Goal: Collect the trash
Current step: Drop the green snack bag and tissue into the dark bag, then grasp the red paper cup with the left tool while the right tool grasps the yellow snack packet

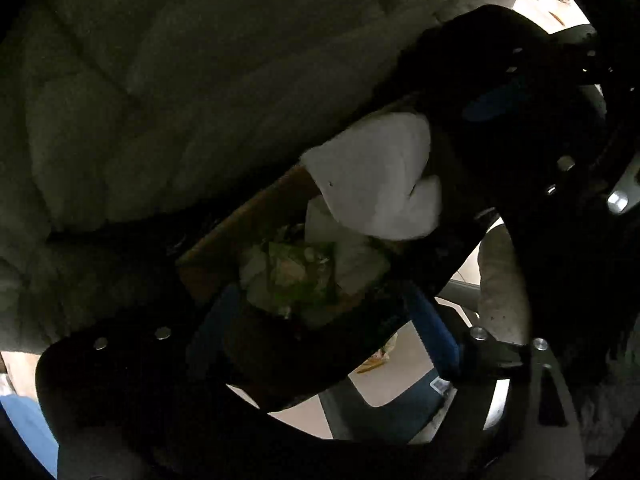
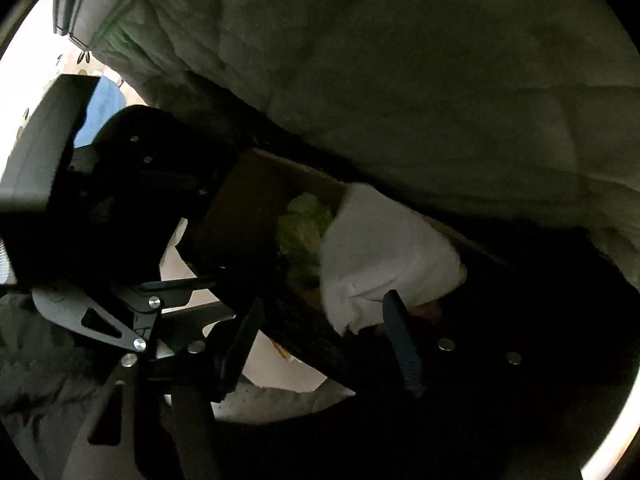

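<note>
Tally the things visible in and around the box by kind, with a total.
Cardboard box: 1
White crumpled tissue or paper wad: 1
Green printed wrapper: 1
Hand-held grippers: 2, left hand-held gripper and right hand-held gripper
Total: 5
Other scraps in the box are too dark to count.

A pale tiled floor shows below, with a yellowish scrap of litter lying on it.

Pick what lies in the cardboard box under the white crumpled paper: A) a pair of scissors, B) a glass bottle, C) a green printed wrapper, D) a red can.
C: in the left wrist view a green printed wrapper sits in the cardboard box, just below the white crumpled paper.
</note>
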`<state>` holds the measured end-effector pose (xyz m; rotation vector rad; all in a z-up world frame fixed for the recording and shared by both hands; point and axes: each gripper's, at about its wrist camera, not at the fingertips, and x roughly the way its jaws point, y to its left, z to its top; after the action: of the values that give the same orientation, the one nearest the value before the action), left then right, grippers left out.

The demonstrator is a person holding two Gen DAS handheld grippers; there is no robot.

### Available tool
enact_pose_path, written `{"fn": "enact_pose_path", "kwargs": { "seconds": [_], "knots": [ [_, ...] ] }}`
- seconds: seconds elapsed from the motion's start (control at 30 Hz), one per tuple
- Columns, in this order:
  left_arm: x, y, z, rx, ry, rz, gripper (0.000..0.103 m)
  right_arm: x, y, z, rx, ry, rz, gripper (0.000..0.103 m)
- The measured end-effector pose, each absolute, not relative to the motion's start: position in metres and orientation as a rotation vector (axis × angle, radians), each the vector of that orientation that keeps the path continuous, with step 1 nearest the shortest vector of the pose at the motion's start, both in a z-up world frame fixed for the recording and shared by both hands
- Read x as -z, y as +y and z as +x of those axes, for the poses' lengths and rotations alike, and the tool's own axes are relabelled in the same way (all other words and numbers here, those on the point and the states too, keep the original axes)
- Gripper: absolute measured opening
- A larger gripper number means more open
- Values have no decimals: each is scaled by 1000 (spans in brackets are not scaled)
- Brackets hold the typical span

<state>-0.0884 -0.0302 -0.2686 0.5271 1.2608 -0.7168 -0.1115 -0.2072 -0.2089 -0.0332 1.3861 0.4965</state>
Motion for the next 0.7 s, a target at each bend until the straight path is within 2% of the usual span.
{"fn": "enact_pose_path", "kwargs": {
  "seconds": [0.17,0.3,0.4,0.5,0.6,0.7],
  "knots": [
    [250,-5,-97,662,1227,498,86,149,-220,-128,-535,1275,48,60],
    [196,21,-101,619,1114,427,86,48,-234,-131,-573,998,46,61],
    [149,43,-106,569,1007,374,86,-8,-242,-98,-479,823,45,76],
    [106,60,-106,514,910,314,89,-15,-235,-40,-377,785,-19,77],
    [72,73,-103,427,819,257,89,-6,-220,11,-347,829,-65,75],
    [44,90,-90,329,743,203,89,11,-213,48,-300,910,-118,66]
  ]
}}
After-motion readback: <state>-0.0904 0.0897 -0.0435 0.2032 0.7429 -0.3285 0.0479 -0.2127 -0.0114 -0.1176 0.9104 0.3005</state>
